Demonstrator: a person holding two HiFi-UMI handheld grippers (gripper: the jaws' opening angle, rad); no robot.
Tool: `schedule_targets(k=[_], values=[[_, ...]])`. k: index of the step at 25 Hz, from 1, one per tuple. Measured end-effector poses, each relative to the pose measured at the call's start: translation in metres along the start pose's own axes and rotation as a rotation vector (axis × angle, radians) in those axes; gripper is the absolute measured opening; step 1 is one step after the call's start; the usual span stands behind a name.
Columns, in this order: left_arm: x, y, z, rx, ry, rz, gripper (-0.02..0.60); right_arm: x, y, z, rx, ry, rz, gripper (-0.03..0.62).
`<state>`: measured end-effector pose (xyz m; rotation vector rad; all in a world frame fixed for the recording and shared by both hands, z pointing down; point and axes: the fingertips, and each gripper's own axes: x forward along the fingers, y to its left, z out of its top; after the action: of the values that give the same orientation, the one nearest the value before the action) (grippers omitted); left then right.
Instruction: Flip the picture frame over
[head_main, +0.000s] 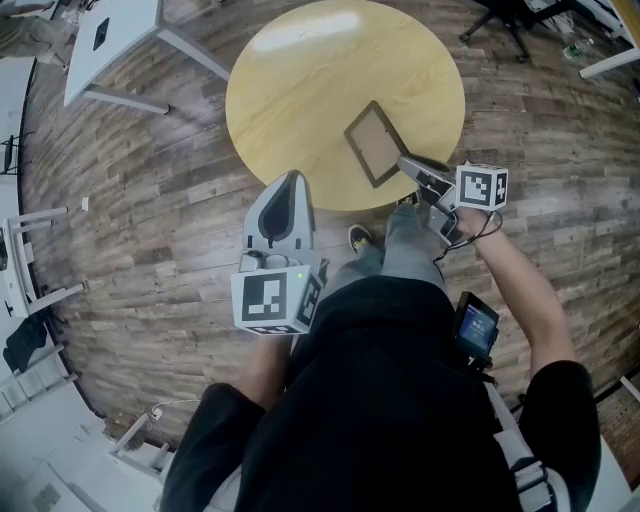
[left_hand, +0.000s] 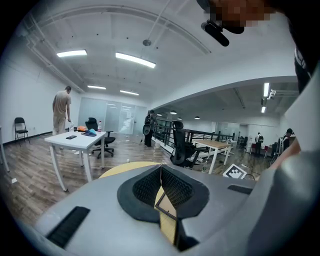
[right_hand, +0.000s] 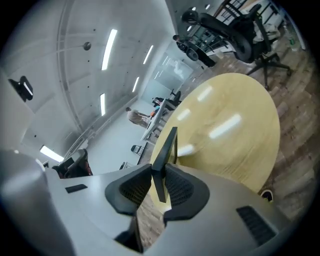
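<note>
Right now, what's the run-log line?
right hand-held gripper: shut on picture frame | left hand-held gripper: shut, empty | round table: picture frame at near edge

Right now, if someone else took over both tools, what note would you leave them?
Left tool: shut, empty, held at the near edge of the table.
Right tool: shut on the frame, which is clamped at its near end and stands edge-on between the pads.
Frame: over the table's near right part. Whether its far edge rests on the top I cannot tell.
Done: frame gripped.
Left: turn it over, lay it flat, release.
</note>
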<state>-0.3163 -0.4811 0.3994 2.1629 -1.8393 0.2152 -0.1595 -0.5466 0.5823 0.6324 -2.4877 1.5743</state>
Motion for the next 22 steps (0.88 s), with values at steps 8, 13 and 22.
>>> schedule_targets(k=[8,13,22], values=[[-0.006,-0.010,-0.006,0.009,0.008,-0.009,0.023,-0.019,-0.043,-0.039,0.197,0.024,-0.126,0.077],[-0.003,-0.016,-0.007,0.014,0.016,-0.016,0.023,-0.023,-0.056,-0.055,0.247,0.057,-0.172,0.078],[0.000,-0.025,-0.008,0.016,0.020,-0.038,0.023,-0.029,-0.082,-0.064,0.223,0.133,-0.319,0.105]])
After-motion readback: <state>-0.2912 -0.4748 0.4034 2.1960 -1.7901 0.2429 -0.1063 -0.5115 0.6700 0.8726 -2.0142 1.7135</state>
